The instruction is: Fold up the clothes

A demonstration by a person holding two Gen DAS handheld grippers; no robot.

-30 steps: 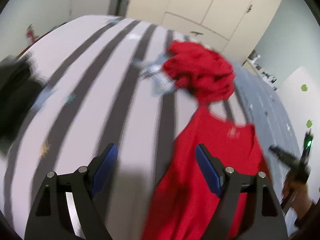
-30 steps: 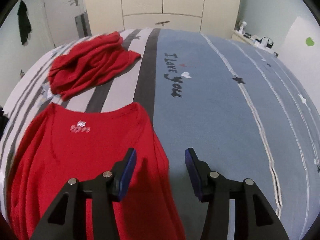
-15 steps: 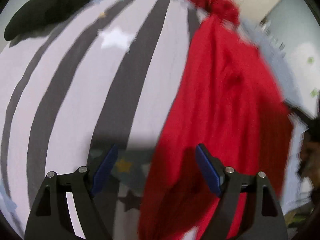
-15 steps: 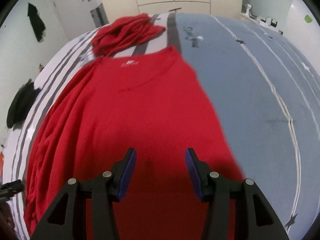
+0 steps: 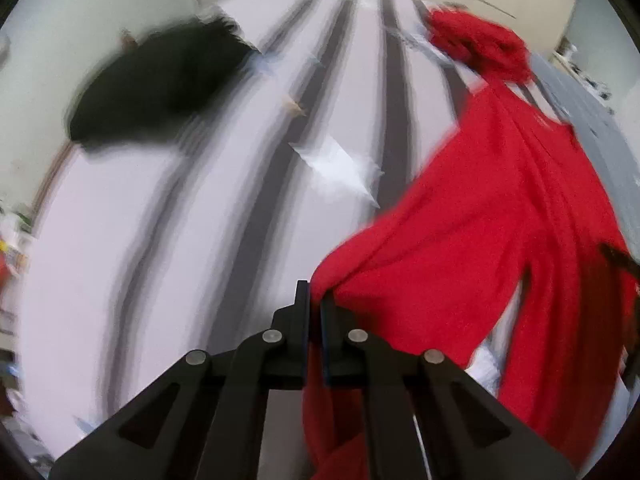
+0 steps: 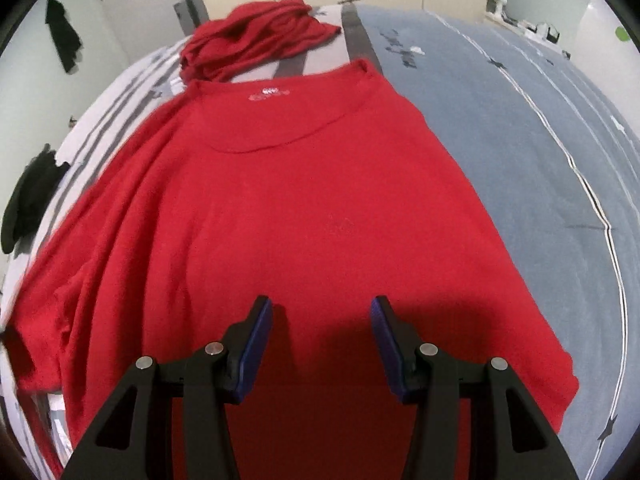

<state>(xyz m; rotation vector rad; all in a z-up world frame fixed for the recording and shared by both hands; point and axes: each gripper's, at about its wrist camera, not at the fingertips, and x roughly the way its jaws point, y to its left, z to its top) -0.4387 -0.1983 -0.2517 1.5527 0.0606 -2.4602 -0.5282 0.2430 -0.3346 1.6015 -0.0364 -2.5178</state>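
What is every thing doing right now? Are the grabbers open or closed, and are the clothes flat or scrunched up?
Left gripper: shut, pinching an edge of the red shirt.
Right gripper: open, above the shirt, holding nothing.
Red shirt: spread out, neckline away from the camera, its left side bunched and lifted.
Red pile: crumpled, lying beyond the shirt.
Black garment: heaped, unfolded, at the bed's left edge.
Bed cover: lying flat.

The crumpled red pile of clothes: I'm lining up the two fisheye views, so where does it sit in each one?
Left wrist view: crumpled red pile at upper right, blurred, past the far end of the spread red shirt.
Right wrist view: the pile at top centre-left, just beyond the shirt's collar.
Shared landmark: the black garment on the striped bedding, upper left in the left view, at the left edge in the right.
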